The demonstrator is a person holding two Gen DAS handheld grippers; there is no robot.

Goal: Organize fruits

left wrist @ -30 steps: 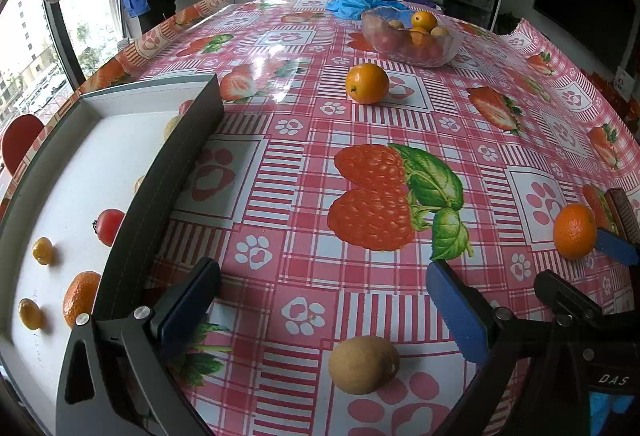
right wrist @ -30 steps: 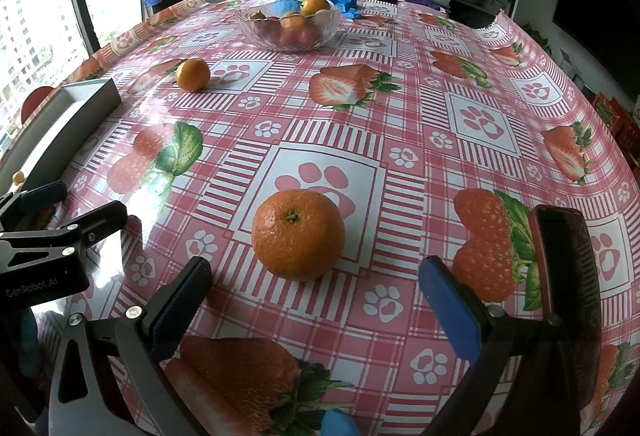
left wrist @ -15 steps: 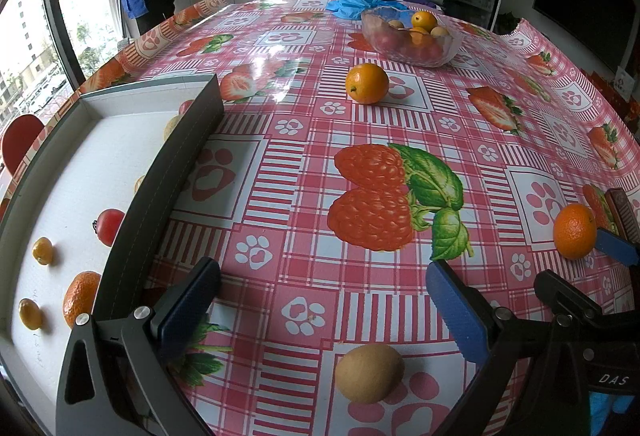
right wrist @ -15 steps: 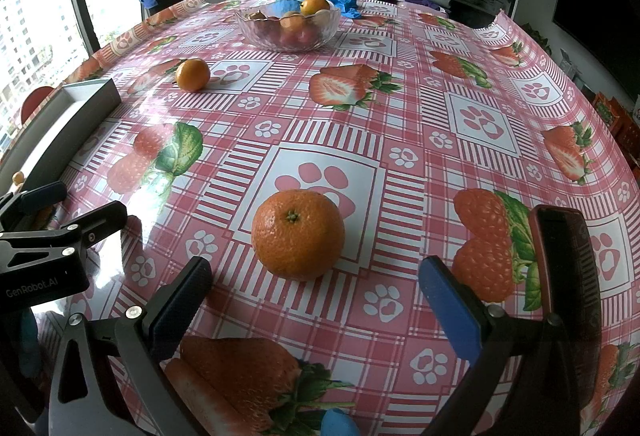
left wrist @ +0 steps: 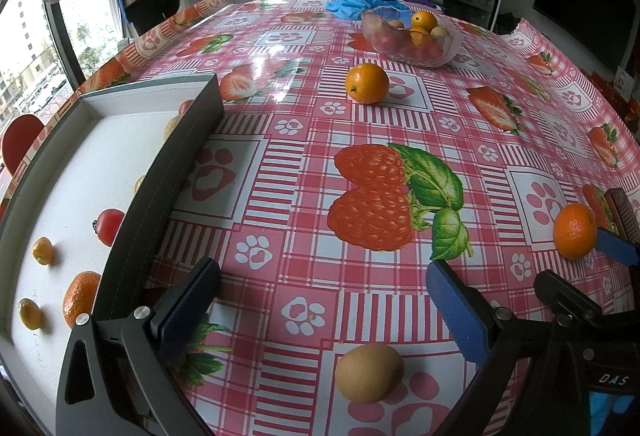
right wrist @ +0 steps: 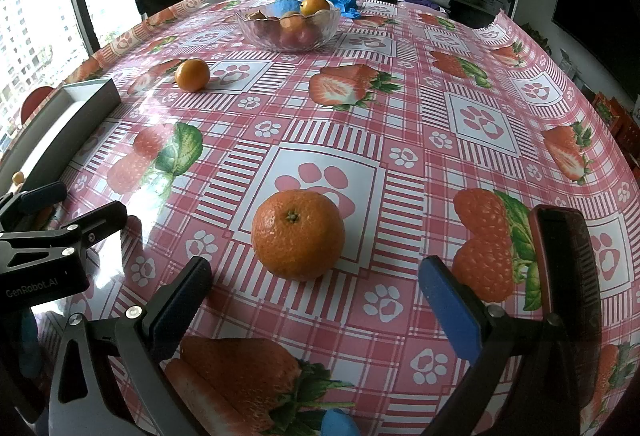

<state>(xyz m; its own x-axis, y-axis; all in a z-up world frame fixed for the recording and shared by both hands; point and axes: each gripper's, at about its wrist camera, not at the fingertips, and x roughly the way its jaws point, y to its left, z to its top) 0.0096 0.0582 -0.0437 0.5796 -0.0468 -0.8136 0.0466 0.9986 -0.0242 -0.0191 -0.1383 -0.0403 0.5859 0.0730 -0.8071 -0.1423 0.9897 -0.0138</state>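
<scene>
Both tongs gape wide and empty: left tongs (left wrist: 320, 300) frame the kiwi (left wrist: 368, 372) at bottom centre, right tongs (right wrist: 316, 292) the orange (right wrist: 298, 234) mid-frame, likely lining up grabs for the tray (left wrist: 168, 164) at left

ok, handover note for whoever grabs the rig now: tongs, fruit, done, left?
Left tongs: open, empty, the brown oval kiwi-like fruit lies on the cloth between the jaws.
Right tongs: open, empty, the large orange mandarin sits just ahead of the tips.
Done: the white tray with grey walls at the left holds a red cherry tomato, a mandarin and several small yellow fruits.
Left: the kiwi-like fruit, the large mandarin and the smooth orange near the far bowl are loose on the strawberry-print tablecloth. The clear glass bowl at the far end holds more fruit.
</scene>
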